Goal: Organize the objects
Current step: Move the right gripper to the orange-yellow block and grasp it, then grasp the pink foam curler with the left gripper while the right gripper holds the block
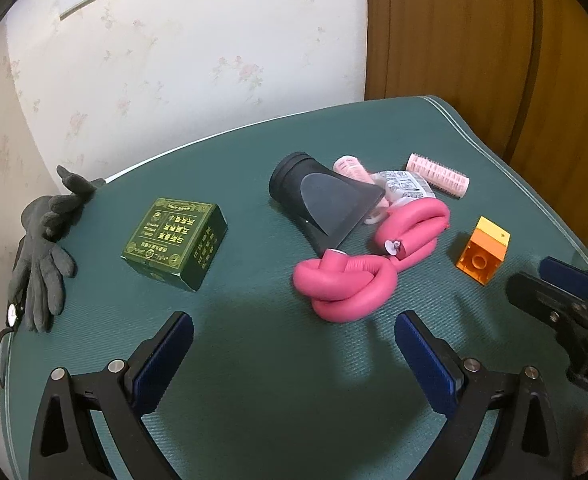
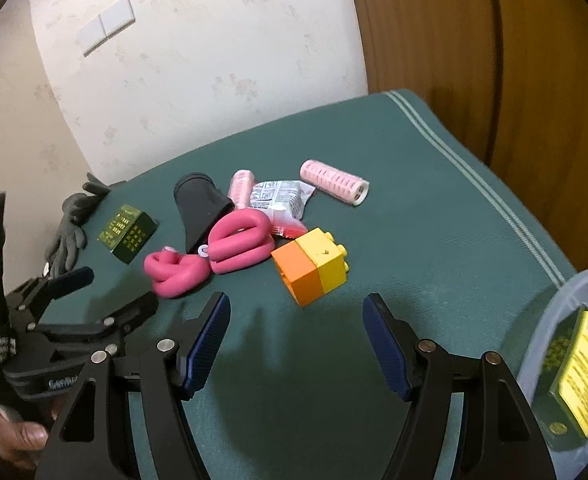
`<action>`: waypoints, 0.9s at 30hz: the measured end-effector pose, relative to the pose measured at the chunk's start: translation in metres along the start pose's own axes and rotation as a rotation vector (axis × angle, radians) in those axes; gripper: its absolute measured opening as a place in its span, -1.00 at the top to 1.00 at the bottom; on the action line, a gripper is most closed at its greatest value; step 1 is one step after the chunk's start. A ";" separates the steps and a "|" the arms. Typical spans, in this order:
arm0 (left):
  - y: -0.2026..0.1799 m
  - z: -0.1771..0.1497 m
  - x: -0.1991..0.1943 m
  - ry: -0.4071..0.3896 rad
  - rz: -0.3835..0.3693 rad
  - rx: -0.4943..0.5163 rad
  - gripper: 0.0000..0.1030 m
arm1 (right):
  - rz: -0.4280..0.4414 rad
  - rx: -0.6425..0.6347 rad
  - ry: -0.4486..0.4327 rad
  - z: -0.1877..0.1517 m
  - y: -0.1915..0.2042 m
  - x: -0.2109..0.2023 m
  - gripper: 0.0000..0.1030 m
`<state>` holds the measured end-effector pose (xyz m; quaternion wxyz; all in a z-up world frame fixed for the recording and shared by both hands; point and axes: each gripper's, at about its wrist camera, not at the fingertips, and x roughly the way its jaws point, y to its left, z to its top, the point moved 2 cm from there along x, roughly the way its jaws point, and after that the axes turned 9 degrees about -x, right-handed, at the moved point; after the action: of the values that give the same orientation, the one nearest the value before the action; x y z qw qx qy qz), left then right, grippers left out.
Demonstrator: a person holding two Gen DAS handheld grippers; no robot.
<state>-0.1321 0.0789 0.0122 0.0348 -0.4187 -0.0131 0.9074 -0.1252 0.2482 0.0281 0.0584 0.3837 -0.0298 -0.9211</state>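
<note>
Orange-and-yellow block [image 2: 311,266] lies loose just ahead of the right gripper [image 2: 296,344], jaws wide and empty, evidently lined up for pickup; left gripper [image 1: 294,356] likewise wide, empty.

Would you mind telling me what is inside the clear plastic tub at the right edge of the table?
Inside the clear plastic tub lies one green box with a yellow label, tilted against its wall. The frame edge cuts off the rest of the tub, so anything further in cannot be seen.
</note>
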 end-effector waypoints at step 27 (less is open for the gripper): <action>-0.013 0.006 0.017 0.024 0.011 0.028 -0.99 | 0.011 -0.026 0.089 0.013 -0.009 0.052 0.10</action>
<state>-0.1473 0.0934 0.0037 0.0359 -0.4291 0.0021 0.9025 -0.1716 0.2501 0.0004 0.0696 0.4236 -0.0173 -0.9030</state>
